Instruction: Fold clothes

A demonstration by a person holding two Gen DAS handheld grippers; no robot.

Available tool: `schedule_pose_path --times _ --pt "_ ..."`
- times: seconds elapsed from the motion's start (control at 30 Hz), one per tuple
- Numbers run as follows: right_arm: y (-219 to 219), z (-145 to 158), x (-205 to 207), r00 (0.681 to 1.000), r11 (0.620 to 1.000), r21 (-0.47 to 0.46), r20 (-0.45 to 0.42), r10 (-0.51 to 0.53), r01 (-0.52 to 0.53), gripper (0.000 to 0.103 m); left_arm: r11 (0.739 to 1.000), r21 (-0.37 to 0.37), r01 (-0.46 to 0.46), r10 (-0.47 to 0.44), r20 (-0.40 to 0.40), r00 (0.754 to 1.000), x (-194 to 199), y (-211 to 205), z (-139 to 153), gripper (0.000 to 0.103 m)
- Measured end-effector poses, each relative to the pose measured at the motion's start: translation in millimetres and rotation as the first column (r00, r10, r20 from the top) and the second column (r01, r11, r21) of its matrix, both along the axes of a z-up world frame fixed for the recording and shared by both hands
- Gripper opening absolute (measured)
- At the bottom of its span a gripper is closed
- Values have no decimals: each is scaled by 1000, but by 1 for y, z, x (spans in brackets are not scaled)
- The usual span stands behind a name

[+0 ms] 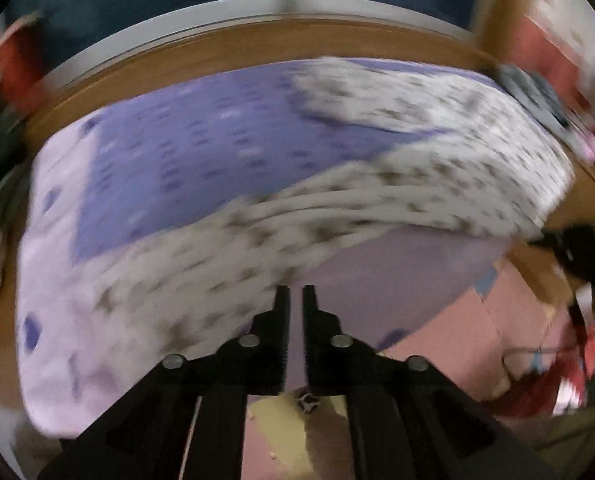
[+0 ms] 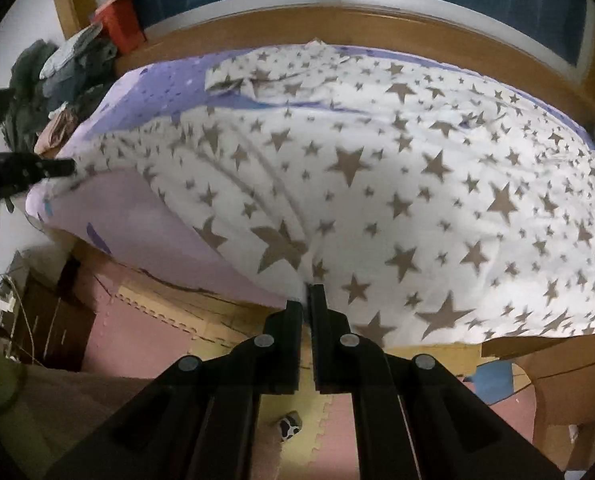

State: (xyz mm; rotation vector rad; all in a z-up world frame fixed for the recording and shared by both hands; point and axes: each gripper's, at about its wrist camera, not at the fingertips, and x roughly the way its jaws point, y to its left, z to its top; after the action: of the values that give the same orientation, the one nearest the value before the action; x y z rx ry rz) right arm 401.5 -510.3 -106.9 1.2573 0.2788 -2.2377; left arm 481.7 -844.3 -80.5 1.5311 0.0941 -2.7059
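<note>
A white cloth with brown stars (image 2: 377, 184) lies spread over a bed with a purple sheet (image 2: 165, 88). My right gripper (image 2: 308, 294) is shut on the cloth's near edge, which bunches up between the fingertips. My left gripper (image 1: 295, 292) has its fingers almost together at the cloth's (image 1: 257, 248) other near corner. The right wrist view shows that left gripper (image 2: 63, 168) pinching the corner at the far left. The left wrist view is blurred by motion. The cloth hangs taut and lifted between the two grippers, above the lilac mattress side (image 2: 137, 216).
A wooden window ledge (image 2: 337, 28) runs behind the bed under dark windows. A pile of clothes (image 2: 65, 76) and a red box (image 2: 121, 28) sit at the back left. Pink and yellow foam floor mats (image 2: 145, 340) lie below, with a small black-and-white object (image 2: 289, 426) on them.
</note>
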Motion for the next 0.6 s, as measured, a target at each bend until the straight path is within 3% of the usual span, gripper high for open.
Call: schedule_pose_path --times 0.1,0.17,0.27,0.4,0.53,0.6 --pt "-1 -2 -1 999 999 -17 -8 -46 46 3 997 -51 -50 50 2 999 22 -29 -1 20" --pt "-3 5 -3 996 996 -25 -36 -85 84 3 994 -110 -16 17 11 1000 30 -38 -6 23" --pt "-5 18 -11 984 986 -44 -70 -161 159 3 983 -161 86 -82 33 996 36 -41 -16 23" --pt "-13 32 -18 970 974 -46 -91 -227 224 3 949 -203 240 -233 56 971 31 -32 -31 24" --pt "-26 38 -17 964 970 -22 -108 -244 243 3 906 -263 331 -334 34 942 19 -18 -41 27" --pt "-30 37 -16 962 969 -3 -116 -247 248 3 911 -255 325 -329 28 944 18 -23 -35 28"
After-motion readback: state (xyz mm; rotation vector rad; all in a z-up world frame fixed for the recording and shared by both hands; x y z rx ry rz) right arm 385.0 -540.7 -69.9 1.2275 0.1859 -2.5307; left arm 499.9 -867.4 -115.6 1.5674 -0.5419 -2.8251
